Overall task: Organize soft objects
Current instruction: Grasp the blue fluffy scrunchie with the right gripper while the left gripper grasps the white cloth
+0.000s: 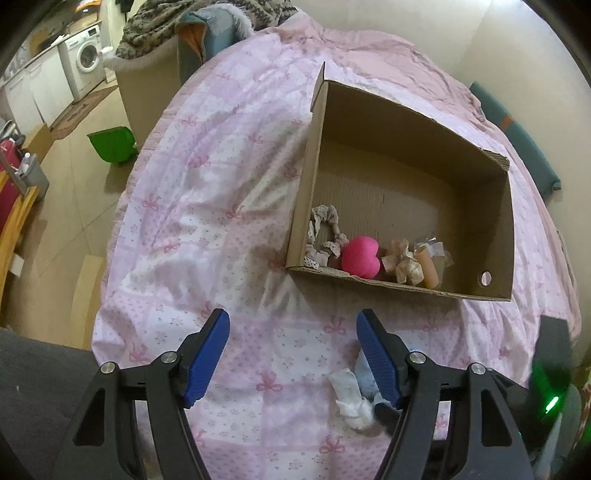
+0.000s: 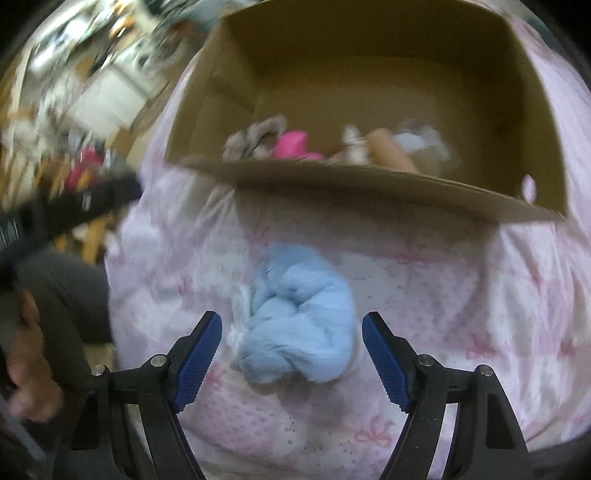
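Observation:
An open cardboard box (image 1: 476, 192) lies on the pink bedspread (image 1: 221, 206). Along its near wall lie a lace scrunchie (image 1: 325, 236), a pink heart-shaped sponge (image 1: 360, 256), a beige crumpled scrunchie (image 1: 404, 264) and a tan roll (image 1: 428, 267). My left gripper (image 1: 293, 325) is open over bare bedspread, with a white cloth (image 1: 349, 397) and a pale blue cloth (image 1: 367, 380) beside its right finger. In the blurred right wrist view, my right gripper (image 2: 291, 328) stands open over the pale blue cloth (image 2: 303, 328), which lies between the fingers without the pads touching it. The box (image 2: 332, 177) is just beyond.
To the left the bed drops off to a tiled floor with a green bin (image 1: 112, 144), a washing machine (image 1: 83, 59) and a wooden chair edge (image 1: 14, 221). A pile of blankets (image 1: 166, 26) sits at the bed's far end. A person's hand (image 2: 29, 384) shows low left.

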The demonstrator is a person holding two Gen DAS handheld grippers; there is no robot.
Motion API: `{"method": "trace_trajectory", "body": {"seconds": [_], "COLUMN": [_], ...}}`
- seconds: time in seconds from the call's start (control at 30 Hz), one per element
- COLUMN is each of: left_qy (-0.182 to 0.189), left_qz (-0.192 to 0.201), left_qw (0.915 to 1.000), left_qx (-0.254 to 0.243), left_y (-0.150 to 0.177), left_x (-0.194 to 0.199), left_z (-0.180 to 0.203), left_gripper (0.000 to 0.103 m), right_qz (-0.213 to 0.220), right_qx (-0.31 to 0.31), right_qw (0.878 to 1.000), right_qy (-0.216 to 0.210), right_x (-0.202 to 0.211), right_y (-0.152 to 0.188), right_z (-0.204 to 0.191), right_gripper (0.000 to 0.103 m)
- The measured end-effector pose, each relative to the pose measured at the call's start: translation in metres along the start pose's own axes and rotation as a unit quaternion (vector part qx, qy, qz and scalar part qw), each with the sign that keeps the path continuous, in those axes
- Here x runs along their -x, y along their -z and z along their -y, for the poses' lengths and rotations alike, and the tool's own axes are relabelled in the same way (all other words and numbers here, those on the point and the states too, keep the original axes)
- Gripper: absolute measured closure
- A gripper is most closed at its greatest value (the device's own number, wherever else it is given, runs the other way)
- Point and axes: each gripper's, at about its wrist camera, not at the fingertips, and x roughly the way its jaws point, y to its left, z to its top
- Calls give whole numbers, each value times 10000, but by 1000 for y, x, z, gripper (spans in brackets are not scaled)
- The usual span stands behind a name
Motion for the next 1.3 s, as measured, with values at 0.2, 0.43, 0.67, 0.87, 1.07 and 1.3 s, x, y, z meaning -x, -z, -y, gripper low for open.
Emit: {"method": "trace_trajectory", "body": {"seconds": [0.2,0.43,0.67,0.87,1.07,1.3], "left_qy": [-2,-94,-95,272,375,141], "left_qz": [-40,-28,-357,-1285,-1796,-1755], "left_qw": [10000,9998,9990,9878,9666,9572], "left_qx": [-86,-167,-260,-836,-1790,-2298], "left_y": [2,4,12,40,72,85], "left_x": [-3,-5,-19,-52,-74,-86], "left_z": [4,7,9,38,79,96], "left_gripper": [34,34,34,34,34,42], "right_qz": [67,441,980,1219,1250,1286], "right_qx": [779,122,-916,-1261,-1518,-1565], "right_qw": [9948,9990,9881,9821,9784,9774], "right_qy": [645,-9,-760,-689,-645,-605], "right_x": [-7,23,67,81,87,90], "right_y": [7,1,6,17,27,32], "right_z": [-20,6,46,57,73,78], "right_gripper": [47,74,74,74,74,74]}}
